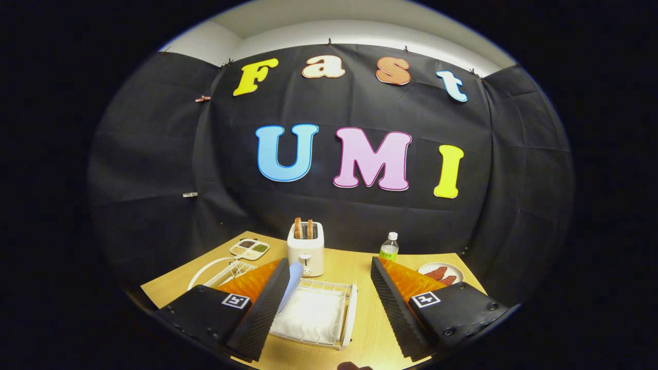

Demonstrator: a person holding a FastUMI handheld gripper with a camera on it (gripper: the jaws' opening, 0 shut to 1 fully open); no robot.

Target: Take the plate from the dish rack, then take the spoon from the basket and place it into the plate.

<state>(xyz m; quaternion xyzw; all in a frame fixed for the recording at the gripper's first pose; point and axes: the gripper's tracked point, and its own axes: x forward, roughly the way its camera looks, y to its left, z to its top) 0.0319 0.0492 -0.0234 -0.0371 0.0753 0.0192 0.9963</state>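
**Desk:** What runs left to right across the wooden table [370, 329]?

**Photographer:** A sectioned condiment dish [249, 248] at the far left; nearer, a white wire basket [226, 271] half hidden by the left finger. Then the white dish rack [329, 313], with what I take to be the plate [289, 285] standing on edge at its left end, hard against that finger's inner face. Beyond the rack are a toaster [306, 248] holding two slices, a bottle [389, 247], and a dish of food [441, 272] at the far right.

**Desk:** And the gripper [329, 303]?

**Photographer:** Spread wide, clamping nothing, held above the rack and looking forward over it. The plate's long axis runs up and away, so the jaws probably need shifting left to straddle its rim. The spoon I cannot make out.
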